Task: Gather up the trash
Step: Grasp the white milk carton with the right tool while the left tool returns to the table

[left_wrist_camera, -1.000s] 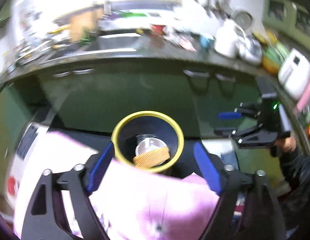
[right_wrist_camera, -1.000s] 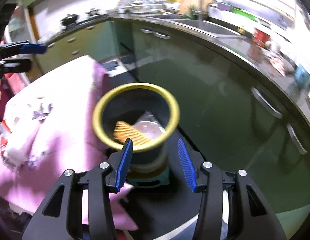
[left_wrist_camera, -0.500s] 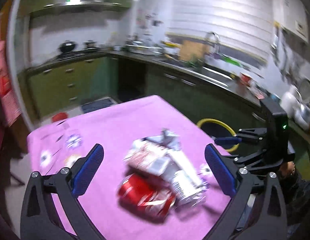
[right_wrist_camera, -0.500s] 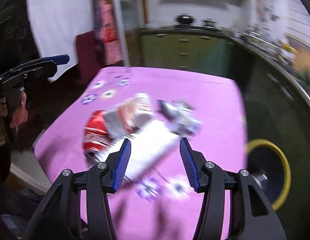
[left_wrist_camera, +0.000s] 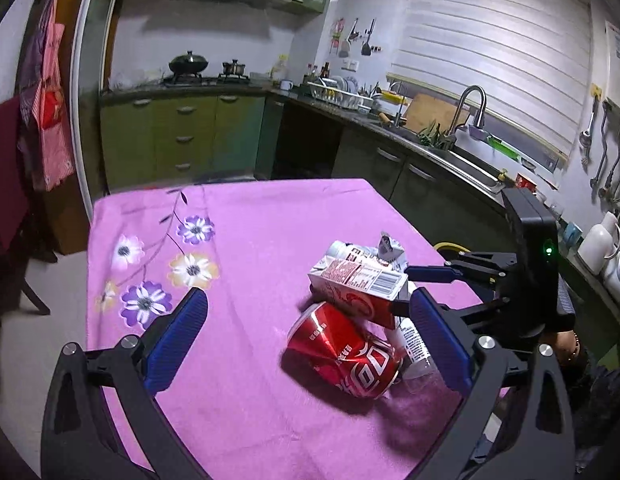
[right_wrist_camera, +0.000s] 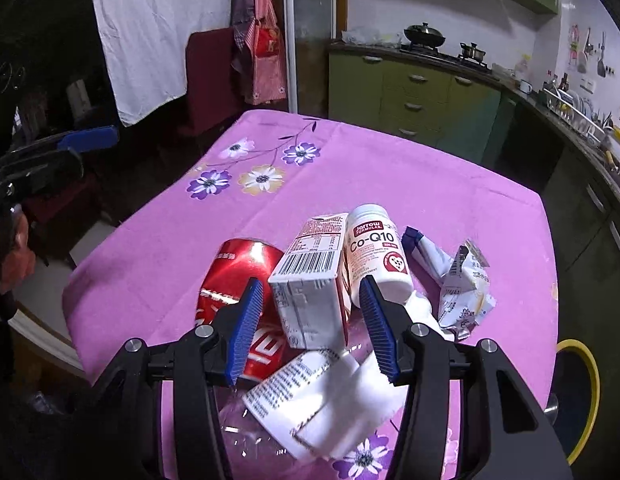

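Observation:
A heap of trash lies on the pink flowered tablecloth (left_wrist_camera: 250, 240): a crushed red cola can (left_wrist_camera: 341, 352) (right_wrist_camera: 238, 264), a red-and-white drink carton (left_wrist_camera: 357, 284) (right_wrist_camera: 310, 280), a white Co-Q10 bottle (right_wrist_camera: 375, 252), a crumpled wrapper (right_wrist_camera: 465, 292) and a clear bottle with a white label (right_wrist_camera: 321, 404). My right gripper (right_wrist_camera: 310, 292) (left_wrist_camera: 413, 290) is half open and straddles the carton's end, pads just off its sides. Wide open, my left gripper (left_wrist_camera: 308, 300) (right_wrist_camera: 66, 156) hovers before the can, holding nothing.
A black bin with a yellow rim (right_wrist_camera: 581, 384) (left_wrist_camera: 449, 246) stands on the floor past the table's right edge. Green kitchen cabinets (left_wrist_camera: 182, 136) and a sink counter (left_wrist_camera: 449, 152) run behind. A dark red chair (right_wrist_camera: 210, 80) stands at the table's far left.
Both views have swung from the yellow-rimmed bin to the table. Both grippers have closed in on the trash heap, and the left jaws stand wider than a second ago.

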